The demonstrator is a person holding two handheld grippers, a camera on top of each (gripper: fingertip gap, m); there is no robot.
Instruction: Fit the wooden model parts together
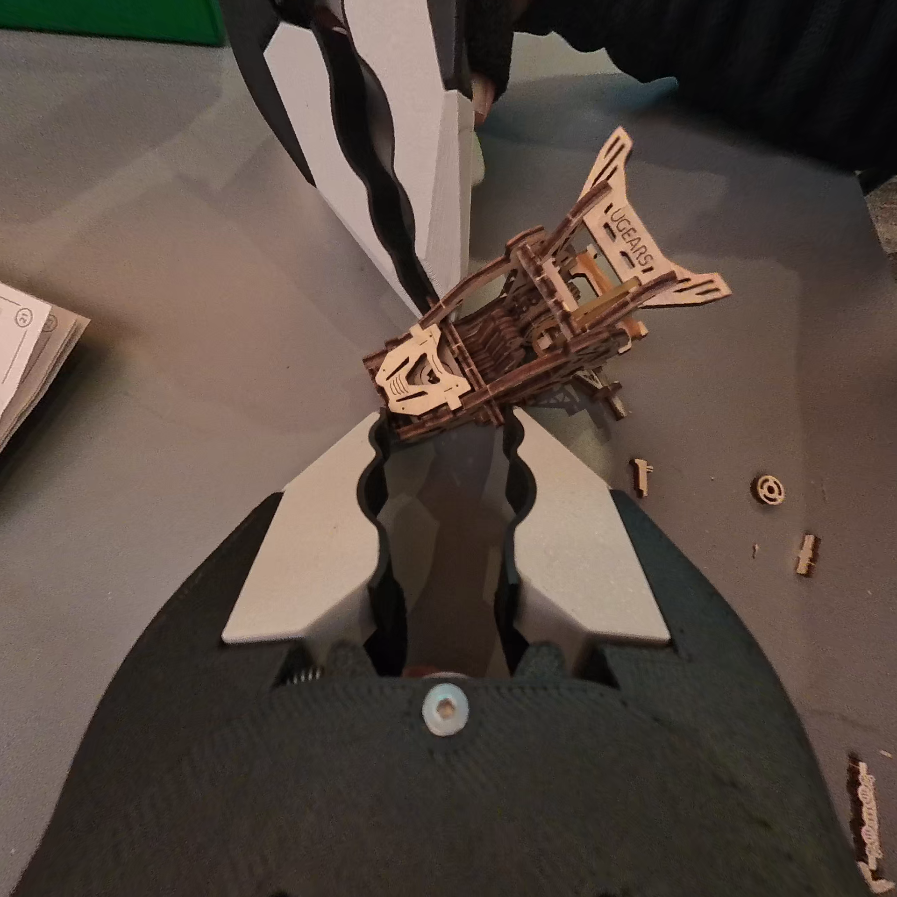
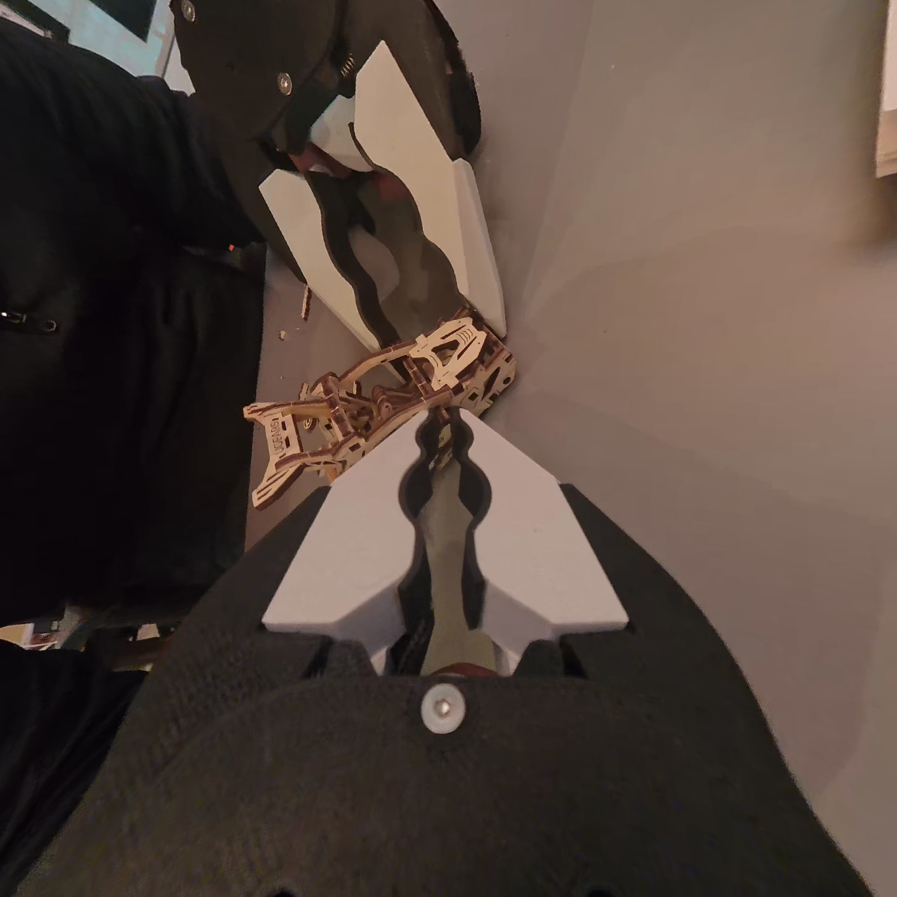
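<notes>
A laser-cut wooden model (image 1: 534, 315) with a forked tail lies tilted over the grey table (image 1: 194, 242). My left gripper (image 1: 449, 420) is shut on the model's blunt front end, one fingertip on each side. My right gripper (image 1: 432, 296) comes in from the far side, its tips nearly together on the model's thin side rail. In the right wrist view the right gripper (image 2: 444, 412) pinches a thin edge at the middle of the model (image 2: 364, 407). The left gripper (image 2: 444, 347) holds the front block beyond it.
Small loose wooden parts lie to the right: a peg piece (image 1: 640, 478), a round ring (image 1: 768, 490), another small piece (image 1: 806, 554) and a strip (image 1: 861, 815). A paper booklet (image 1: 29, 349) lies at the left. A person's dark sleeve (image 1: 728, 73) is at the far side. Only a small space, under 4 cm, lies between the two pairs of fingers.
</notes>
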